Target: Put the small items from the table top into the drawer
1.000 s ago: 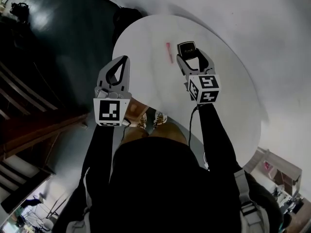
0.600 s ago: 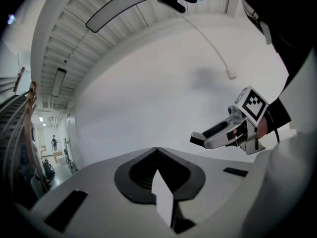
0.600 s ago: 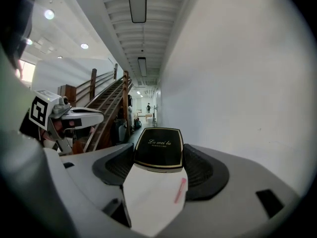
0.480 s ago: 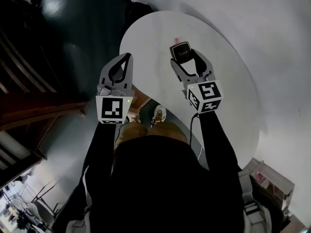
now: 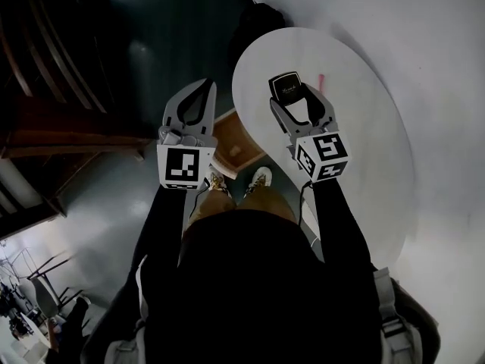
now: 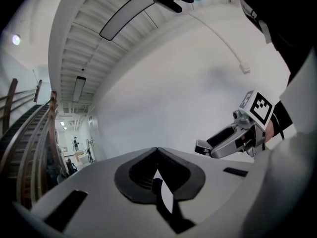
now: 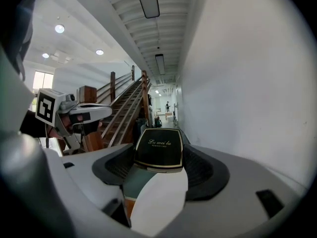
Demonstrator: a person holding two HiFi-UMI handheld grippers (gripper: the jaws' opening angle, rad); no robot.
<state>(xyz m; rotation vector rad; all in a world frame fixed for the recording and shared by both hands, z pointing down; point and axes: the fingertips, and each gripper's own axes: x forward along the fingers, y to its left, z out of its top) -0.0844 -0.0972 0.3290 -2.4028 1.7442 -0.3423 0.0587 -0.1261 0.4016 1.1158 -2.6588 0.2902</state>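
Over the last second the right gripper (image 5: 291, 97), pinching the black compact case (image 5: 287, 86) between its jaws, had come from above the middle of the white bench (image 5: 364, 150) to the bench's left rim. The pink stick (image 5: 320, 78), which was at the left of the case before, now lay at its right, alone on the bench top. I judged from this that the case was on its way to the drawer (image 5: 241, 141), which showed as an open wooden box below the rim, between the two grippers. The case itself was not yet over it, and the stick remained to be collected after. The left gripper (image 5: 205, 88) had its jaws pressed together on nothing and hung off the bench, above the dark floor (image 5: 144, 59), just beside the drawer. Room for lowering seemed free on that side. The bench rim stood close to the right gripper, so a descent probably needed first a little more shift to the left.
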